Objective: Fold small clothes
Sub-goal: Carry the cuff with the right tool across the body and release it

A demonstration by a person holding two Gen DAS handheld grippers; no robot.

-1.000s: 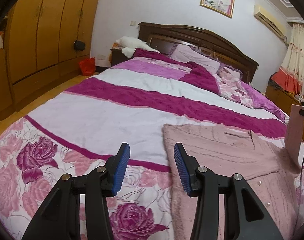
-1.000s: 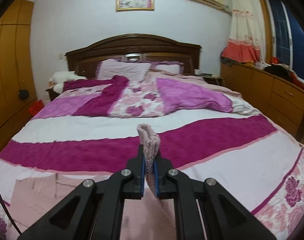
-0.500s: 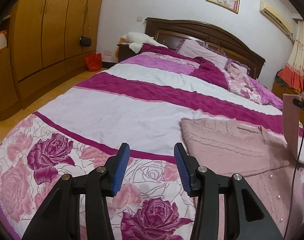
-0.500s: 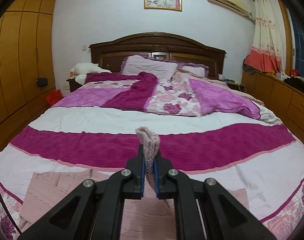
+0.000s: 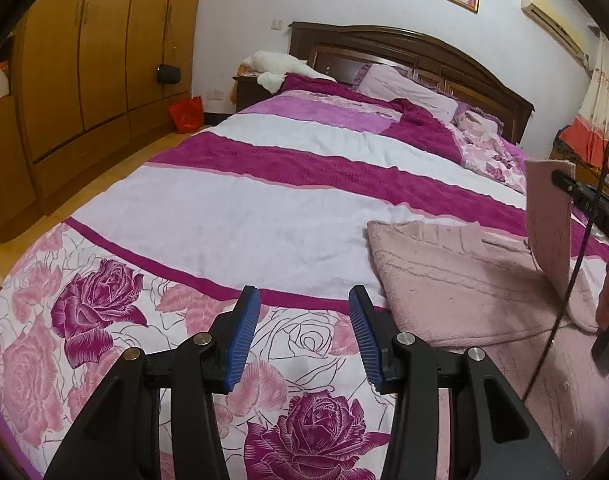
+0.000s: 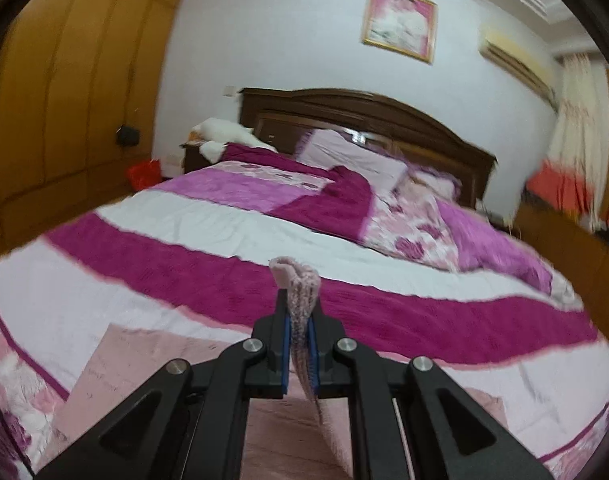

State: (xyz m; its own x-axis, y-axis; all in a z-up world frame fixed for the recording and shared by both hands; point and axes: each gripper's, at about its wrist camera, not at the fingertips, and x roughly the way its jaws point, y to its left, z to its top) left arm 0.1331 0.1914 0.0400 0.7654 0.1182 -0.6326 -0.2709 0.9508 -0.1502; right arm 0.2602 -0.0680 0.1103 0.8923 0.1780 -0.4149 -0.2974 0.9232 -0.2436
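A pale pink knit cardigan (image 5: 456, 280) lies flat on the bedspread (image 5: 240, 232), buttons near the bed's front edge. My right gripper (image 6: 298, 320) is shut on a fold of its fabric, which sticks up between the blue pads. In the left wrist view that held flap (image 5: 548, 220) stands raised over the cardigan's right side, with the right gripper (image 5: 580, 194) at its top. My left gripper (image 5: 304, 336) hovers open over the rose print just left of the cardigan, with nothing between its fingers. The rest of the cardigan (image 6: 144, 364) spreads below the right gripper.
Pillows (image 5: 408, 88) and a dark headboard (image 5: 424, 56) are at the far end. A wooden wardrobe (image 5: 84, 64) and a red bag (image 5: 186, 114) on the floor line the left side. A black cable (image 5: 568, 288) hangs from the right gripper. A low cabinet (image 6: 576, 264) stands at the right.
My right gripper has carried the pinched cardigan flap leftward across the garment and rolled. The left gripper has stayed nearly in place, turned a little left, jaws unchanged.
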